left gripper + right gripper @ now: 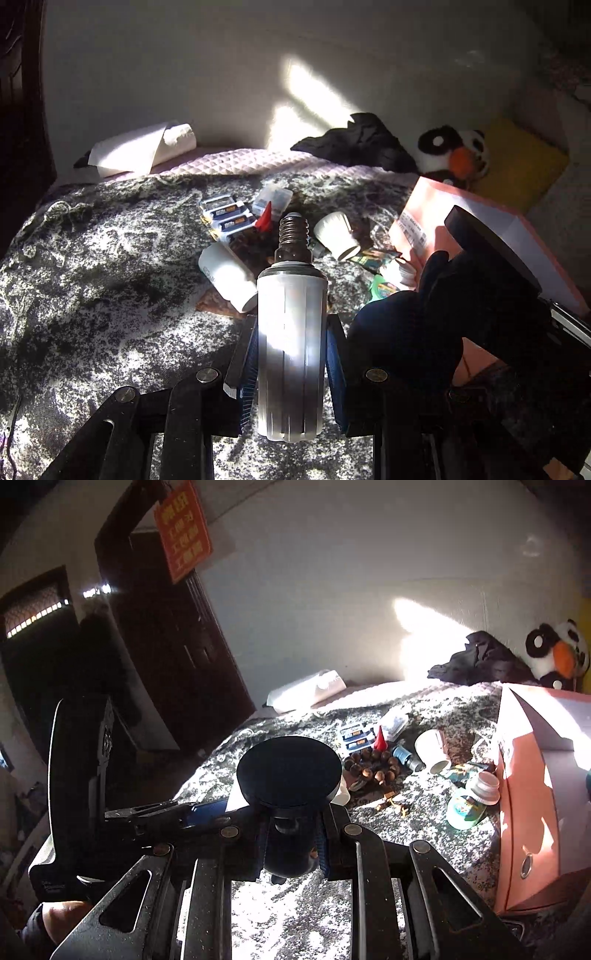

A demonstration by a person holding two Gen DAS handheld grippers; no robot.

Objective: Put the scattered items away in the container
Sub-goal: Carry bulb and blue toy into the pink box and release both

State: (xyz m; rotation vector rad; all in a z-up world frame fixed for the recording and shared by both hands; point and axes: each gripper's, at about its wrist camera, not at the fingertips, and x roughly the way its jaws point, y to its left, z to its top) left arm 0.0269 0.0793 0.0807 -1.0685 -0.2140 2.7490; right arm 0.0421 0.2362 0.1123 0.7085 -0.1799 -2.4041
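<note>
My left gripper (292,325) is shut on a white LED bulb (291,343), its screw base pointing away over the patterned blanket (110,295). My right gripper (291,834) is shut on a black object with a round disc top (288,771); the same disc (491,247) shows at the right of the left wrist view. The pink box (532,775) stands at the right. Scattered beside it lie two white cups (338,236), battery packs (229,218), a red cone (264,218), a clear case (273,197), a bead bracelet (373,764), a white jar (482,786) and a green-lidded item (463,808).
Against the white wall lie a paper roll (147,147), a black cloth (362,144), a plush penguin (454,155) and a yellow cushion (524,162). A dark door (166,646) with a red sign (183,528) stands left of the bed.
</note>
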